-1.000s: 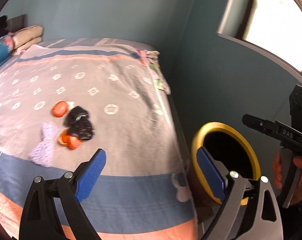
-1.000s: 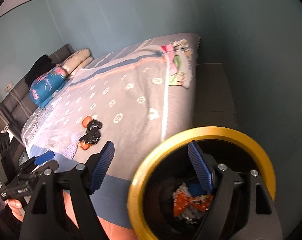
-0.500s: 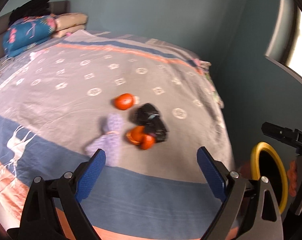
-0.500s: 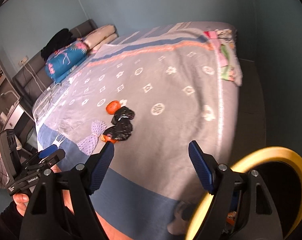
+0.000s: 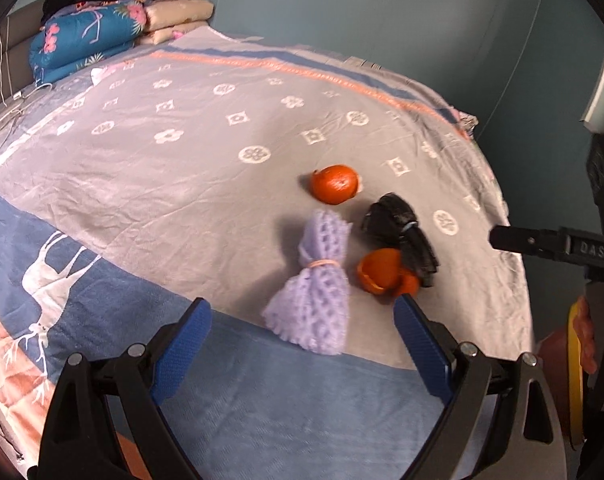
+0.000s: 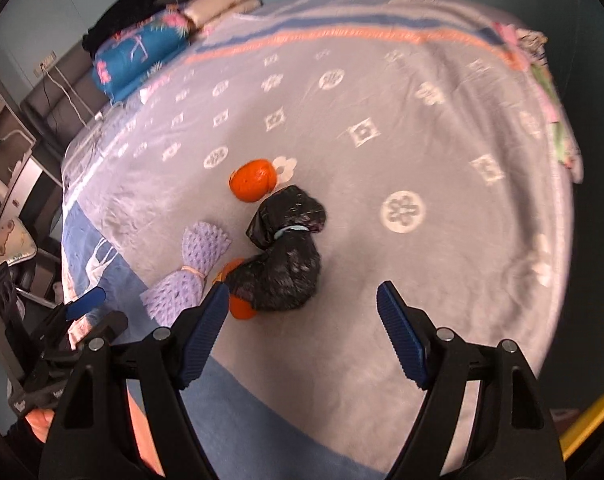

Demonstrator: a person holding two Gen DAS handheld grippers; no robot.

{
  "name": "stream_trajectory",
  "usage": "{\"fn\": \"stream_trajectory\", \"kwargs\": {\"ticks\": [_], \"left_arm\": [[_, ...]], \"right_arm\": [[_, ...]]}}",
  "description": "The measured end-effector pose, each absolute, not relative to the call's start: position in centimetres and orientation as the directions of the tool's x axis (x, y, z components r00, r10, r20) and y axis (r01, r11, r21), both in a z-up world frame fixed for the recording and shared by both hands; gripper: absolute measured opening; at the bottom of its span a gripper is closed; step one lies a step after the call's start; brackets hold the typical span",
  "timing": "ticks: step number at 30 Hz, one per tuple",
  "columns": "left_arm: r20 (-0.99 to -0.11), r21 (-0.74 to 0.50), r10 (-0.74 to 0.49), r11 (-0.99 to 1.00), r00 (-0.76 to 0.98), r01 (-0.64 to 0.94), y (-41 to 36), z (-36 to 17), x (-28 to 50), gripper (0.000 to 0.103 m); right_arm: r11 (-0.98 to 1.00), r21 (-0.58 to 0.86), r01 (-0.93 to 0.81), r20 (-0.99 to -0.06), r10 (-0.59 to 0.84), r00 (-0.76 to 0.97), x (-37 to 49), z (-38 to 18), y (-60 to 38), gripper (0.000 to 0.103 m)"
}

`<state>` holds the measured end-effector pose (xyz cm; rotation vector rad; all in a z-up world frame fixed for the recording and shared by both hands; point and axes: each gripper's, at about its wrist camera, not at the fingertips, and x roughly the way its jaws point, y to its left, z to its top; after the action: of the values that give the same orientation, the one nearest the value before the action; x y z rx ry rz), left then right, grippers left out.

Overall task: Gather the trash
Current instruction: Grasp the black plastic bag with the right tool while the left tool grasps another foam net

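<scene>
Trash lies together on the bed: a lilac foam net [image 5: 316, 280] [image 6: 190, 268], a tied black plastic bag [image 5: 402, 232] [image 6: 286, 252], a whole orange peel ball [image 5: 335, 189] [image 6: 253, 180] and an open orange peel cup [image 5: 384, 272] [image 6: 238, 304]. My left gripper [image 5: 302, 344] is open and empty, just short of the lilac net. My right gripper [image 6: 300, 328] is open and empty, just short of the black bag. The right gripper's body [image 5: 558, 244] shows at the right edge of the left wrist view.
The bed has a grey patterned blanket [image 5: 182, 152] with a blue band near me. Folded blue quilt and pillows [image 5: 90, 36] lie at the headboard. The yellow rim of the trash bin [image 5: 574, 376] [image 6: 590, 420] stands by the bed's right side. Shelves [image 6: 6, 152] stand left.
Both grippers have swung left, away from the yellow-rimmed bin, and come closer to the trash pile on the bed. Both have stayed open and empty.
</scene>
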<state>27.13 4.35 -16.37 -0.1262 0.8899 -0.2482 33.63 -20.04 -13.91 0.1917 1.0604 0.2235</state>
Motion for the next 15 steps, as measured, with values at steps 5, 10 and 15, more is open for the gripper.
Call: {"fn": "stream_trajectory", "kwargs": {"ticks": [5,10,15], "left_arm": [[-0.776,-0.216,-0.263,0.965,0.574,0.151,4.3,-17.9,28.8,0.089],[-0.786,-0.216,-0.268,0.964,0.557,0.158,3.5,-18.9,30.1,0.089],[-0.796,-0.244,-0.283,0.959,0.536,0.144,3.0,-19.9,31.4,0.089]], "right_arm": [[0.964,0.247,-0.102,-0.880,0.268,0.393,37.2,-16.1,-17.8,0.073],[0.966,0.234,-0.107,-0.896,0.257,0.363,39.9,-17.6,-16.1,0.073],[0.983,0.163,-0.085,-0.926,0.182,0.331,41.6,-19.2,-15.1,0.070]]}}
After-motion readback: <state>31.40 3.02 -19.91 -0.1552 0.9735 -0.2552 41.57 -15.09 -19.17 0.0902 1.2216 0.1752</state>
